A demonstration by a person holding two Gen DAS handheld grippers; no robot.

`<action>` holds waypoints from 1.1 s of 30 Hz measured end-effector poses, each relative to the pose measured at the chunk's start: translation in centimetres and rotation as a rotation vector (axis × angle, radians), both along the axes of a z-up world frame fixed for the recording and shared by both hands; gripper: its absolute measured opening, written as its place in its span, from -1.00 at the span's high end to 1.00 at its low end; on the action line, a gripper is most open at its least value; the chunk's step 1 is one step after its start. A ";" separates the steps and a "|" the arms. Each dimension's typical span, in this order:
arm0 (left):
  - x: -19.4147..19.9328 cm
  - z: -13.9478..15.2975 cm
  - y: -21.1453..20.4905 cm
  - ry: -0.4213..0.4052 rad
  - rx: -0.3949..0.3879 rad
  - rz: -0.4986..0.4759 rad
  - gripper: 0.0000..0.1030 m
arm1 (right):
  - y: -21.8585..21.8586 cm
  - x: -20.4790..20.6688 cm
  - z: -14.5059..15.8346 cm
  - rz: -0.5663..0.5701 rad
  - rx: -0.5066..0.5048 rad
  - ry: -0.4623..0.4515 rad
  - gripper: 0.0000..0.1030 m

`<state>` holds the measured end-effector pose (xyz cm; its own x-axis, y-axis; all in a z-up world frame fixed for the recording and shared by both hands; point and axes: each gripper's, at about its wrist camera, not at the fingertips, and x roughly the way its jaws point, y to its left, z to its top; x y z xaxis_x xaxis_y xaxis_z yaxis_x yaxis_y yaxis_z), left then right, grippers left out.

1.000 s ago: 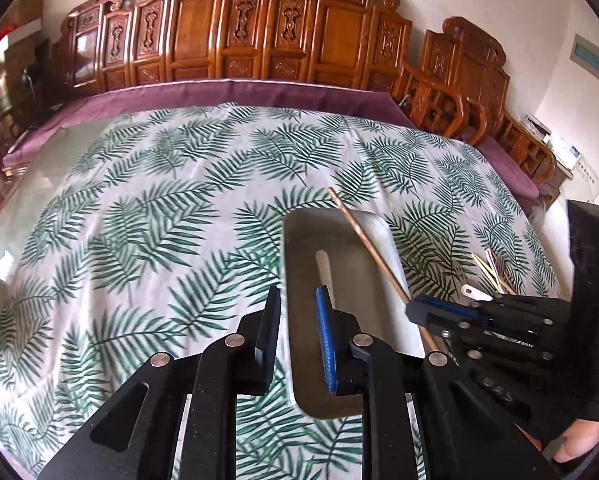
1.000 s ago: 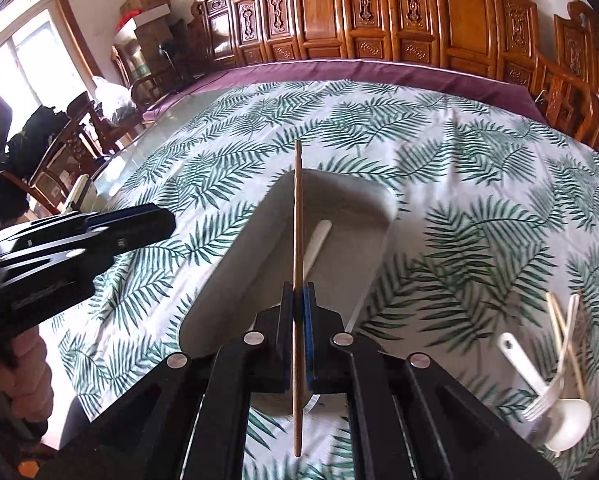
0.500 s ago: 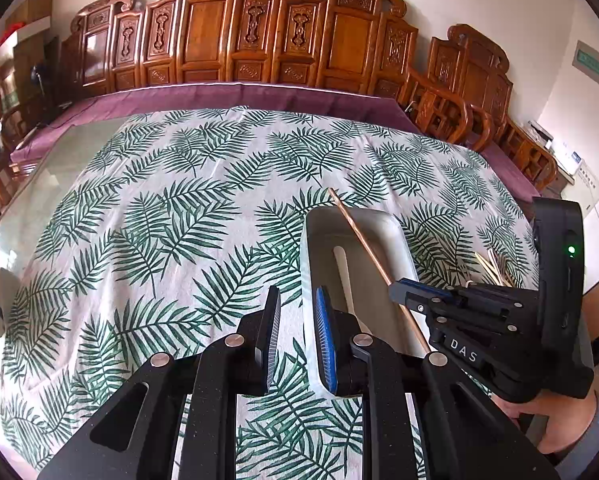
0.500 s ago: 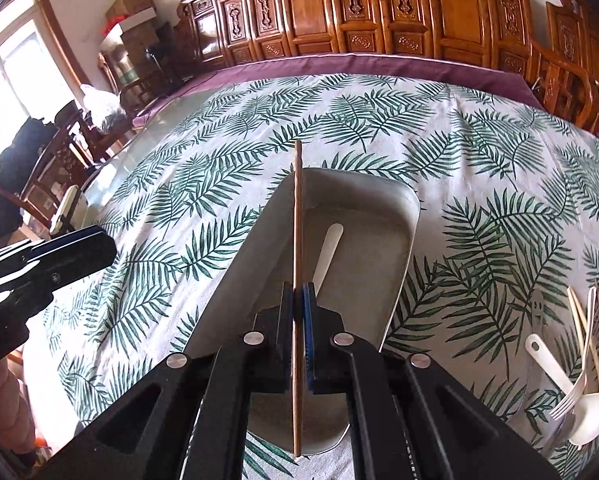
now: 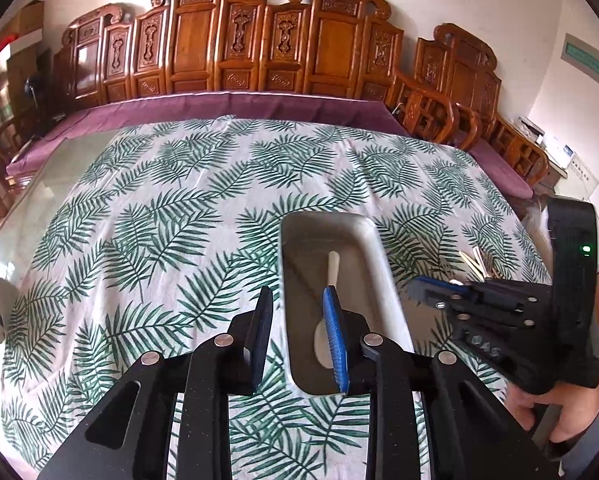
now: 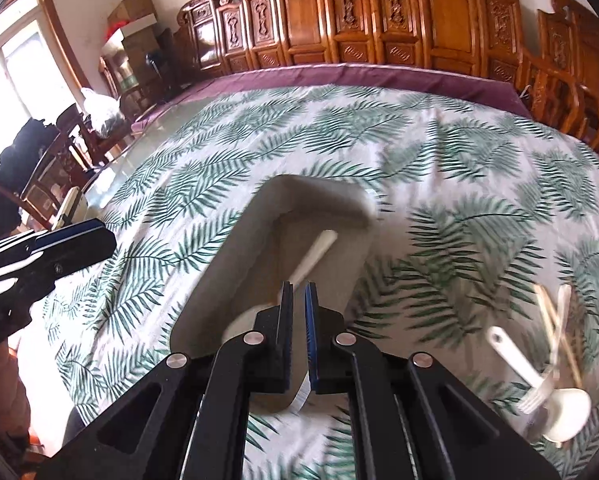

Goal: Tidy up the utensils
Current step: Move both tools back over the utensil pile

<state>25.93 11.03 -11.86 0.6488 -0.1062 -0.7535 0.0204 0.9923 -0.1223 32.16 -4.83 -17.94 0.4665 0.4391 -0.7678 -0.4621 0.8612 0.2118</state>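
Left wrist view: what we see from the left claw
Left claw (image 5: pixel 297 294): released, its jaws have just been opening, and we find nothing between them
Left claw's place: above the near left rim of the tray, blue pad over the inside, the other finger over the cloth
Tray (image 5: pixel 363 224): grey, long and shallow, lying on the table's fern-print cloth (image 5: pixel 159 220)
White spoon (image 5: pixel 332 268): inside the tray, lengthwise, bowl towards us and partly behind the blue pad
Right claw (image 5: pixel 417 284): just right of the tray, tips pointing at it, gripped from below by a hand (image 5: pixel 555 412)
Loose utensils (image 5: pixel 473 260): a small pile on the cloth beyond the right claw, well outside the tray
Carved wooden chairs (image 5: pixel 239 48): lined along the far side of the table
Right wrist view: what we see from the right claw
Right claw's state: clenched to a thin slit, and we see nothing held
Right claw's place: over the tray's near end, with the spoon's handle running away past the tips
Pile: we make out a second white spoon (image 6: pixel 567 416), a fork (image 6: pixel 539 396) and pale chopsticks (image 6: pixel 547 312), blurred, on the cloth at the right
Left claw here: at the left edge, apart from the tray
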 end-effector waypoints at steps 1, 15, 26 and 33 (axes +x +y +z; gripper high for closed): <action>-0.1 0.1 -0.4 -0.004 0.002 -0.006 0.51 | -1.0 -0.3 0.3 -0.008 0.000 -0.009 0.85; -1.8 -0.7 -8.2 0.009 -0.030 -0.120 0.44 | -16.6 -4.8 0.7 -0.138 -0.088 -0.031 0.79; 0.4 -2.4 -15.8 0.048 -0.024 -0.247 0.41 | -21.4 -5.8 -1.6 -0.180 -0.135 -0.014 0.54; 2.3 -3.3 -20.5 0.054 -0.023 -0.328 0.15 | -23.8 -6.4 -3.1 -0.212 -0.124 0.019 0.54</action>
